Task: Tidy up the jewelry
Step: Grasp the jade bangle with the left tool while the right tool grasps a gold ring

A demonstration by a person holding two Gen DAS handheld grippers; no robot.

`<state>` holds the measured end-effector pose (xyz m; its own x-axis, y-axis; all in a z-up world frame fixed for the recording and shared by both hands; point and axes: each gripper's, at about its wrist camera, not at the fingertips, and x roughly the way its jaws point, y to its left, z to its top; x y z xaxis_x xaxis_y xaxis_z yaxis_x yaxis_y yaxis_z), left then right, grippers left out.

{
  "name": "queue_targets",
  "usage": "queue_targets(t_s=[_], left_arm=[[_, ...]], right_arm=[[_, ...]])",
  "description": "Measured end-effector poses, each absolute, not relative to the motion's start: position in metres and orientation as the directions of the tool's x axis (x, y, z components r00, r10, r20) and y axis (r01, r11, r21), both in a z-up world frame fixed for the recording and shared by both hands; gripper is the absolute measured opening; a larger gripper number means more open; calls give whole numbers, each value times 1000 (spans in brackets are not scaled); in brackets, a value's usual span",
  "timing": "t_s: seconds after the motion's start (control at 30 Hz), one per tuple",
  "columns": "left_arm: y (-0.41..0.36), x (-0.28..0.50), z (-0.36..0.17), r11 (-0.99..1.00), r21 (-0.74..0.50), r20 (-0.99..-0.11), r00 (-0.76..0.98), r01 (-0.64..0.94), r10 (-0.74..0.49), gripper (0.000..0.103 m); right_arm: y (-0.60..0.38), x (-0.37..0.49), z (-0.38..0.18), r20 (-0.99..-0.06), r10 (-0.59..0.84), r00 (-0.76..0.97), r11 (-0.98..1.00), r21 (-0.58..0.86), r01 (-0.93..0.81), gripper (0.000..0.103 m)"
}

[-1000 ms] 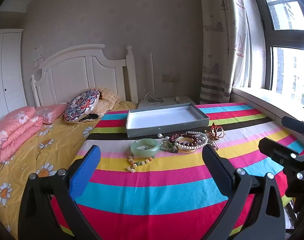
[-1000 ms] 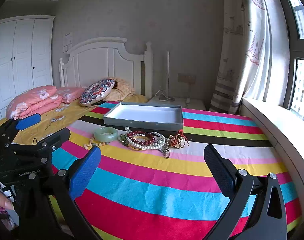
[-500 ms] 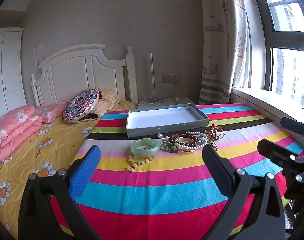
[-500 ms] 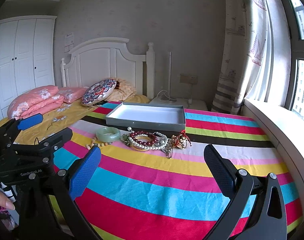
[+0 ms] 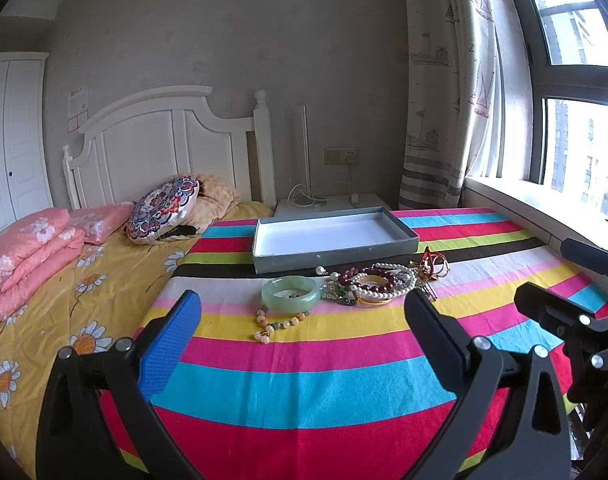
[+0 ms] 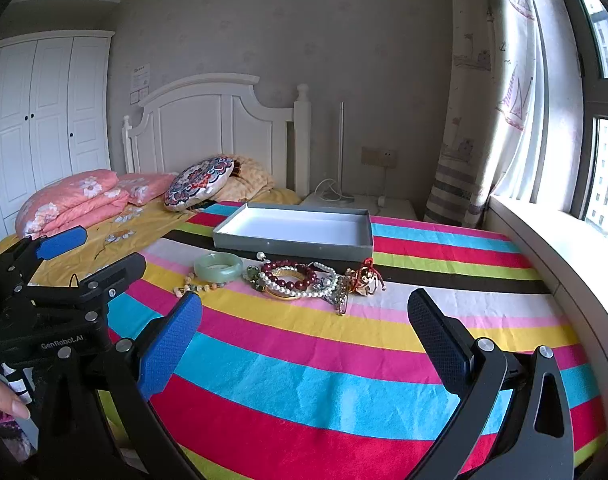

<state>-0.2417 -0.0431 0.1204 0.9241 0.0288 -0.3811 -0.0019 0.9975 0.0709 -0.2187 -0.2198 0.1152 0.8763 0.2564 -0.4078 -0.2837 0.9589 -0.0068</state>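
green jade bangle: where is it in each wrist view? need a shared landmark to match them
Left wrist: jade bangle sits centre frame on the striped cloth, just near-left of the grey tray.
Right wrist: jade bangle sits left of centre, leftmost of the jewelry.
Shared landmark: the grey tray, just behind the bangle in both.

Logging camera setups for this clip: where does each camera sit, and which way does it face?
Left wrist: on the left gripper, facing across the striped cloth to the tray and headboard; the right gripper shows at right.
Right wrist: on the right gripper, facing likewise from further right; the left gripper and a fingertip show at left.
Shared: tray, green bangle, bead pile.
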Motion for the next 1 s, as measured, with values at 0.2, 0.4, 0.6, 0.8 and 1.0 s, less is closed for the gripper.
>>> queue_targets(t_s=[0.2,0.4,0.6,0.8,1.0], left_arm=[[-42,-242,119,998,66,-382,924,-3,28,101],[-39,-242,114,998,58,-372,927,-18,39,101],[-31,-229,100,999,46,-404,914,-21,38,101],[-11,-191,76,999,22,-485,874,-29,36,101],[21,-149,51,997,-61,-590,807,-41,-3,101]], right_arm=[[-218,-219,113,-407,260,876,958,-8,-288,99],[-219,-220,106,-375,282,883,952,-1,-305,99],[-232,-196,89,-440,274,855,957,34,-289,99],[-248,-142,65,-562,236,793,967,53,-250,99],[-267,-72,45,-652,305,695,952,189,-240,99]])
